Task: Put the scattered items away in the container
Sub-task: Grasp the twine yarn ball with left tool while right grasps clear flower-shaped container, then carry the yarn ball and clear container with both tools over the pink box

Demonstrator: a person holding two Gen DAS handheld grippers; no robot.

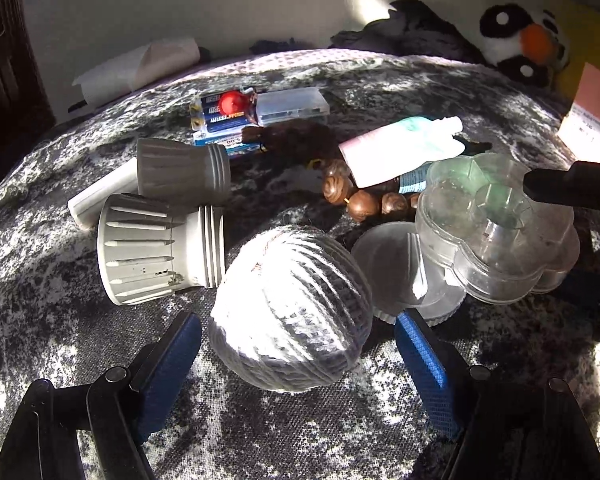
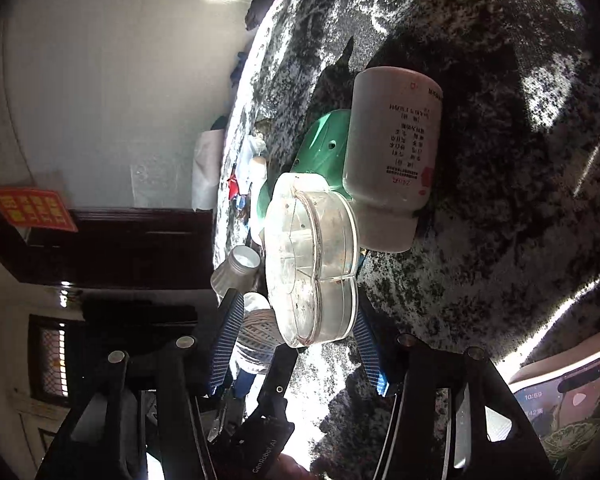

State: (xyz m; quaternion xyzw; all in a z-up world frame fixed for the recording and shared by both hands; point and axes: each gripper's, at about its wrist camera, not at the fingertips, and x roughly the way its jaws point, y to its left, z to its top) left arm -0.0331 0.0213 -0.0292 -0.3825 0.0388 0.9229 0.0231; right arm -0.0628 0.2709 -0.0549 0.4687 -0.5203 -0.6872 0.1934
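Now I'm looking down my left gripper [image 1: 298,354] at a yarn ball [image 1: 290,308] that is sitting between its blue pads [image 1: 422,360]; the jaws are standing released, with a gap on each side of the ball, so nothing is being grasped. Everything is lying on a mottled grey blanket [image 1: 60,280]. Left of the ball, a white bulb base [image 1: 160,250] is lying on its side, touching a grey one [image 1: 184,172] behind it. Just right of the ball a round frosted lid [image 1: 392,266] is leaning against the clear flower-shaped box [image 1: 496,236]. Behind them, wooden beads [image 1: 364,196], a pale tube [image 1: 400,150] and a battery pack [image 1: 220,114] are lying scattered.

My right gripper [image 2: 296,344] is rolled over, so its view is showing the blanket [image 2: 500,240] on edge. The flower box [image 2: 312,264] is sitting between its pads [image 2: 226,344], but I cannot tell whether they are pressing on it. Beyond the box, a white bottle [image 2: 392,140] is lying against a green piece [image 2: 324,148], and the yarn ball [image 2: 260,328] is showing at the near left
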